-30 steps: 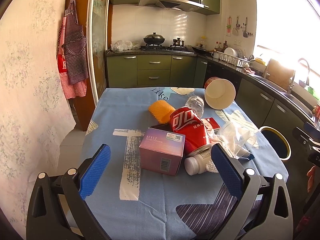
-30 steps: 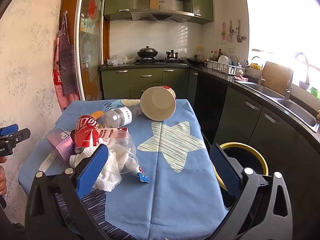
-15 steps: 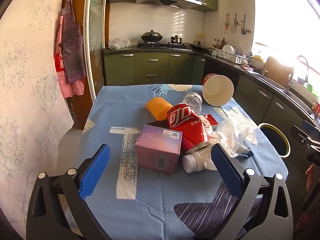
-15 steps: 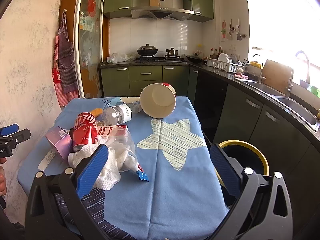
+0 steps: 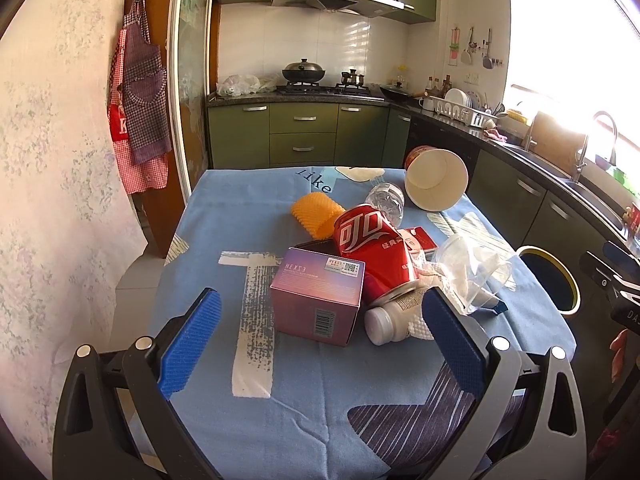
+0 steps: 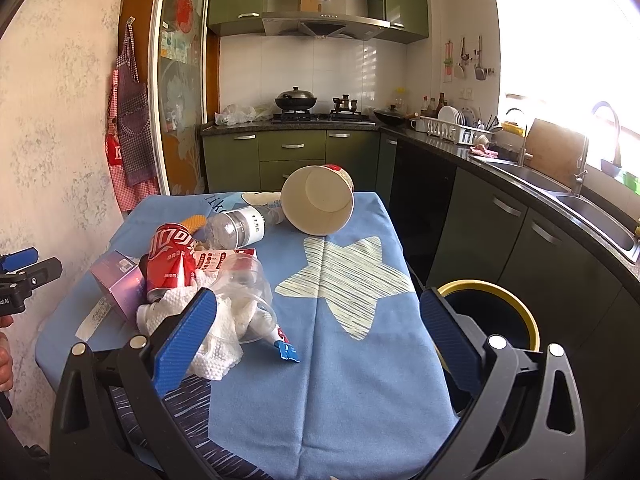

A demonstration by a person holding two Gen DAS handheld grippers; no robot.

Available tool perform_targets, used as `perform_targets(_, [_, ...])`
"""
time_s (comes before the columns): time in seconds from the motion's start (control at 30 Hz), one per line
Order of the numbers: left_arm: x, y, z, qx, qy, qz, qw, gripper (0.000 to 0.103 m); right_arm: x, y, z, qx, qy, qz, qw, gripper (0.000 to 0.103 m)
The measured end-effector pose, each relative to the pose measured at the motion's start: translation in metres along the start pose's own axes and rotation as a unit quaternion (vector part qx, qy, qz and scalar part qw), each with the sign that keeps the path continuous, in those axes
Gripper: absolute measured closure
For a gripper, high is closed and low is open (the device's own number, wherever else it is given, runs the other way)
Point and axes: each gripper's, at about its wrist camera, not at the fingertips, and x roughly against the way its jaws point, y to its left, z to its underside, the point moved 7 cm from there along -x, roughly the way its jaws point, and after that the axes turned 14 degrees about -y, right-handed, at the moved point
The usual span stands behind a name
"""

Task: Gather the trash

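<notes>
Red can leans on the purple box; grab the box with the wide-open, empty left gripper and it'll likely roll. Right gripper is also wide open, empty.

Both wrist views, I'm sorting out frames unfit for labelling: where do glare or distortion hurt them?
Left wrist view: the window is blown out white, washing the sink area; fisheye bends the door frame; the box and red can stay sharp. Right wrist view: same white window glare; the bin interior is dark; the paper cup is clear.
</notes>
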Motion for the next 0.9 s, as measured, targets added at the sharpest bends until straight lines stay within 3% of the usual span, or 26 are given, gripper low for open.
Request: perform_targets(0.9, [-0.0024,-0.0026,0.0026,-0.002,0.006,0.003,1.0000,0.004,-0.0042,0.0015,0.0042,0.000,0.005,0.000,1.000,0.006])
